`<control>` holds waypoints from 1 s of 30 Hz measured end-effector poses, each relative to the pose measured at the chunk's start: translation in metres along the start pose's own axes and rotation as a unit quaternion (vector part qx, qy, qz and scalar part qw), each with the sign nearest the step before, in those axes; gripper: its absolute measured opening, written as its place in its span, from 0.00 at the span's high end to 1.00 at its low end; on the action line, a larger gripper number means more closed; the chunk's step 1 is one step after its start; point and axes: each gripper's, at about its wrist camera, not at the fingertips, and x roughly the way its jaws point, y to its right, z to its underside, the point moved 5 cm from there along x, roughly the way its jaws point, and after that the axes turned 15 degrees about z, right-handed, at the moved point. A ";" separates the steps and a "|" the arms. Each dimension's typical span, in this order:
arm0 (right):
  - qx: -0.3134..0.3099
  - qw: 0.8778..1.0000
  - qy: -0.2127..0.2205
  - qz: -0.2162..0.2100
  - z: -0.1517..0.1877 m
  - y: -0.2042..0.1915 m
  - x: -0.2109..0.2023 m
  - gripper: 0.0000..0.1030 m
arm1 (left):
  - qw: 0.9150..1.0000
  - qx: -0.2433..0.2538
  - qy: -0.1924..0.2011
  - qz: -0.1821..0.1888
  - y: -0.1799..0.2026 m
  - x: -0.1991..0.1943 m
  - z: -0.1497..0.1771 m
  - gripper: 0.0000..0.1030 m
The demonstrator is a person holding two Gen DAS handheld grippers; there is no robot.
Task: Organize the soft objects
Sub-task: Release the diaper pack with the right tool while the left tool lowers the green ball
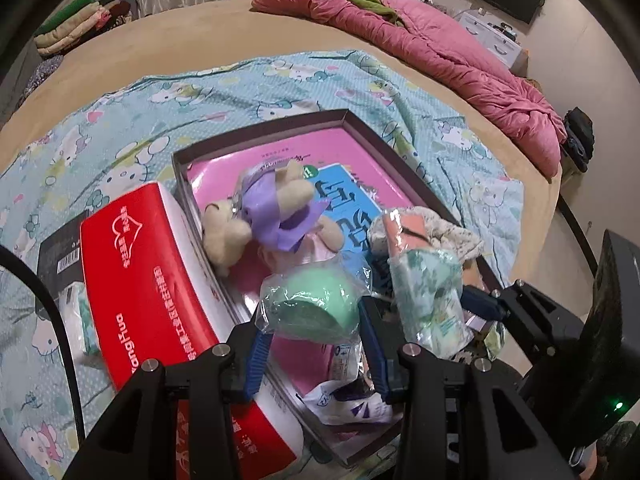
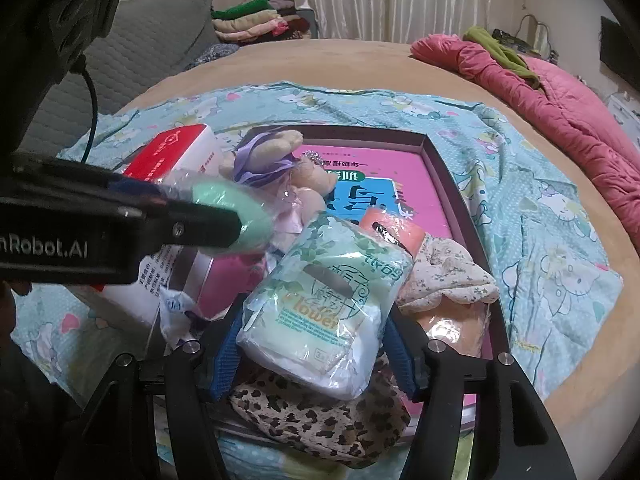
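Both jaws clench: left gripper (image 1: 316,316) on green sponge (image 1: 312,304), right gripper (image 2: 316,340) on tissue pack (image 2: 328,300).

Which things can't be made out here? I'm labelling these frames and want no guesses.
- Book cover, left wrist view: title covered by the teddy bear.
- Leopard-print item, right wrist view: mostly under the tissue pack.
- Box floor: largely buried.

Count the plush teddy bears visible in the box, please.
1. The teddy bear, in a purple dress, lies at the box's left side near the red tissue pack. Others may be hidden underneath.
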 end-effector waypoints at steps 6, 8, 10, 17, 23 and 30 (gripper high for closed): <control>-0.004 1.000 0.004 0.000 0.001 -0.002 -0.003 0.37 | 1.000 0.000 -0.003 -0.002 0.000 -0.001 0.002 0.59; -0.005 1.000 0.006 0.001 0.001 -0.003 -0.004 0.37 | 1.000 0.002 -0.006 -0.005 0.001 -0.001 0.005 0.59; -0.006 1.000 0.008 0.000 0.001 -0.003 -0.005 0.36 | 1.000 0.005 -0.010 -0.005 0.003 -0.001 0.007 0.59; -0.013 1.000 0.013 0.015 0.001 -0.002 -0.011 0.34 | 1.000 0.010 -0.015 -0.007 0.006 -0.002 0.010 0.59; -0.019 0.999 0.026 0.029 0.000 0.001 -0.018 0.30 | 1.000 0.013 -0.012 -0.004 0.008 -0.002 0.009 0.59; 0.000 0.999 0.029 0.041 0.000 0.013 -0.020 0.29 | 1.000 0.018 -0.010 -0.008 0.011 -0.003 0.008 0.59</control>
